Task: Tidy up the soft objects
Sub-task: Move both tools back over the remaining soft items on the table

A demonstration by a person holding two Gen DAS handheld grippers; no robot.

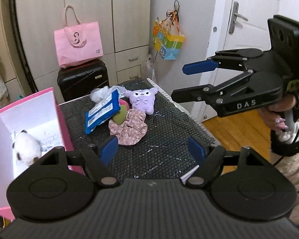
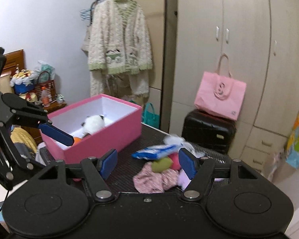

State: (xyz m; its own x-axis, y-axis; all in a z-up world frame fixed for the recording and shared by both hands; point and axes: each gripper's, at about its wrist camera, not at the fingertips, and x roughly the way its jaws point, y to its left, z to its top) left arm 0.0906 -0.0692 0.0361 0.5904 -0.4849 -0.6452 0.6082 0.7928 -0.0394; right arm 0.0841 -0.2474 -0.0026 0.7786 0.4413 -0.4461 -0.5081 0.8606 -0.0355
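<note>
A pile of soft things lies on the black table [image 1: 159, 155]: a purple plush [image 1: 142, 100], a pink floral scrunchie [image 1: 128, 128], a green and pink soft ball [image 1: 120, 113], a blue tissue pack [image 1: 101, 113] and a white fluff [image 1: 98, 94]. A pink box [image 1: 29, 107] at the left holds a white plush [image 1: 27, 148]. My left gripper [image 1: 153, 152] is open and empty, just short of the pile. My right gripper [image 2: 147, 162] is open and empty above the pile; it also shows in the left wrist view [image 1: 179, 81]. The left gripper shows in the right wrist view [image 2: 55, 149].
A black suitcase [image 1: 82, 79] with a pink tote bag [image 1: 78, 41] on it stands behind the table. Wardrobes line the back wall. A door [image 1: 247, 20] and wooden floor [image 1: 235, 127] are at the right. A fuzzy cardigan [image 2: 119, 39] hangs on a rack.
</note>
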